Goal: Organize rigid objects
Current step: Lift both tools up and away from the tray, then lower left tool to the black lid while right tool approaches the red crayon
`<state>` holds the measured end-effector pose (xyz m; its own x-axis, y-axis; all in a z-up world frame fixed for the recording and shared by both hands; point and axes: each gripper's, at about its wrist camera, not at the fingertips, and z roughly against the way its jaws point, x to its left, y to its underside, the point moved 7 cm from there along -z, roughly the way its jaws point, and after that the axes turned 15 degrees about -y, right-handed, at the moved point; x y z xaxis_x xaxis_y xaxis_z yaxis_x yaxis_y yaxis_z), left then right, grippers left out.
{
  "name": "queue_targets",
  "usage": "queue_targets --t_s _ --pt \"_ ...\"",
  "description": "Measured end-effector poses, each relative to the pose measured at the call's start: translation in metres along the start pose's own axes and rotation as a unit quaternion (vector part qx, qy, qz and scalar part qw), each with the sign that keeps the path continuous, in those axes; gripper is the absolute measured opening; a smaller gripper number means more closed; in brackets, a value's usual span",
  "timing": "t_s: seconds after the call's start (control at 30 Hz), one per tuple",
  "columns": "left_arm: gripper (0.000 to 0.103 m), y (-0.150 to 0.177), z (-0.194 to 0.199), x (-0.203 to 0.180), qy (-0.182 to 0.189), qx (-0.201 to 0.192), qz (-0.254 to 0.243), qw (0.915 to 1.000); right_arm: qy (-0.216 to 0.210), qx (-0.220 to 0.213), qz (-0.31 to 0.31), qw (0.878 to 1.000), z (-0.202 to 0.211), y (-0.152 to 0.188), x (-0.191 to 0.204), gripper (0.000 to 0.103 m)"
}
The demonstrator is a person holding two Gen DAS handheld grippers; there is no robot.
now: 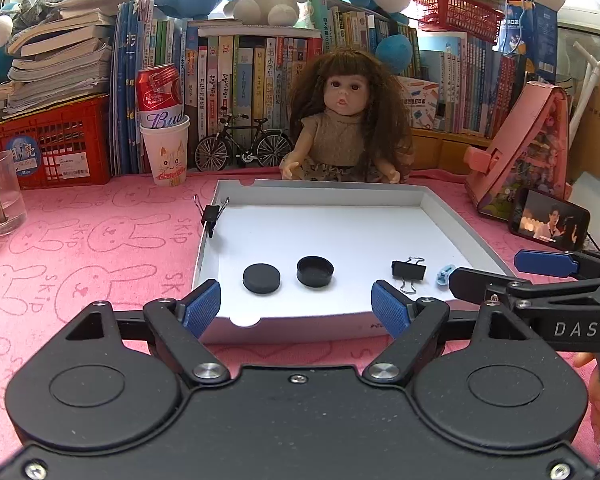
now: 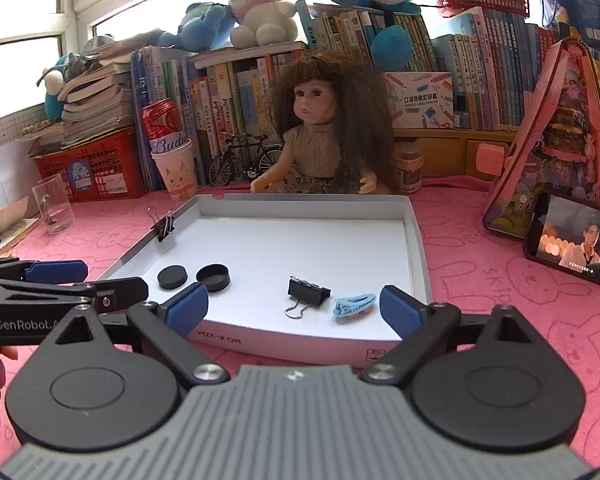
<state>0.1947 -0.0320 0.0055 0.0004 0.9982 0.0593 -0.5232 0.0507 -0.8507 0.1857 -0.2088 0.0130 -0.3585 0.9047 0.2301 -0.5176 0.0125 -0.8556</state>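
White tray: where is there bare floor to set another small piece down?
The white tray is bare across its middle and back, from the clipped binder clip to the right wall. The front is crowded: black cap, open lid, loose binder clip, blue clip.

Left tool (image 1: 296,304): black body, blue ribbed pads, silver screws. Right tool (image 2: 294,310): grey ribbed housing.
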Motion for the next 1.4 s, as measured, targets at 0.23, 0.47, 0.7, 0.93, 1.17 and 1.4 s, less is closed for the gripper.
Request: queue_targets --t_s 0.23,0.47,0.7,0.93,1.17,1.4 --pt "0.083 0.012 0.017 0.003 0.016 0.000 -0.006 0.9999 -0.002 0.000 0.011 1.000 0.014 0.010 0.006 0.102" --pt "0.084 0.029 0.033 0.004 0.031 0.004 -0.012 0.9995 -0.015 -0.006 0.025 1.000 0.028 0.020 0.016 0.103" --pt "0.084 0.044 0.047 0.006 0.038 -0.001 -0.022 0.9991 -0.027 -0.011 0.044 0.999 0.039 0.033 0.027 0.103" --pt "0.084 0.063 0.060 0.011 0.044 -0.008 -0.038 0.9983 -0.034 -0.010 0.073 0.997 0.053 0.055 0.036 0.103" --pt "0.084 0.082 0.075 0.019 0.057 -0.006 -0.044 0.9974 -0.033 0.009 0.088 0.996 0.064 0.079 0.040 0.103" --pt "0.084 0.102 0.085 0.026 0.075 0.003 -0.059 0.9954 -0.020 0.014 0.111 0.994 0.075 0.099 0.039 0.103"
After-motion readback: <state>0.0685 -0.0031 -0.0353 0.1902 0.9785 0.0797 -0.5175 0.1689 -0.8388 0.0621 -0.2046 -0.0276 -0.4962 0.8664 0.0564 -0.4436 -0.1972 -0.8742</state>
